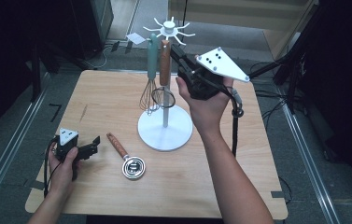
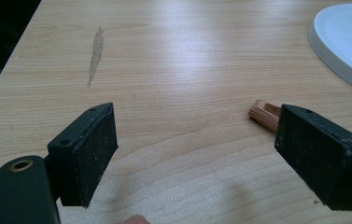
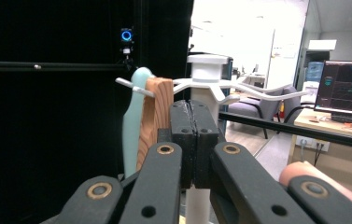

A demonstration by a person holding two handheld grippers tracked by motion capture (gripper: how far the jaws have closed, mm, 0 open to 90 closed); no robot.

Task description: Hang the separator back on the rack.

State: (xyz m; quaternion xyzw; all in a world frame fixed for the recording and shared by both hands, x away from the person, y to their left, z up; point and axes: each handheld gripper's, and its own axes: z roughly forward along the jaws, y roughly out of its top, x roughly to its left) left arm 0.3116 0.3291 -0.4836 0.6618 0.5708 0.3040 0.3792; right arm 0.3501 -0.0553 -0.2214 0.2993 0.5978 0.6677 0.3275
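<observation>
Wood-handled strainer on counter: light, rigid; handle offers best grip. Left claw wide, empty. Right claw closed, empty, beside rack.

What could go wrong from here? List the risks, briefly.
1. The right gripper, jaws shut with nothing between them, sits right beside the wooden-handled strainer on the white rack; a nudge could unhook it or the teal whisk.
2. The tall rack might tip if pushed near its top.
3. The left gripper, jaws open, could knock the wooden-handled utensil lying nearby on the table.
</observation>
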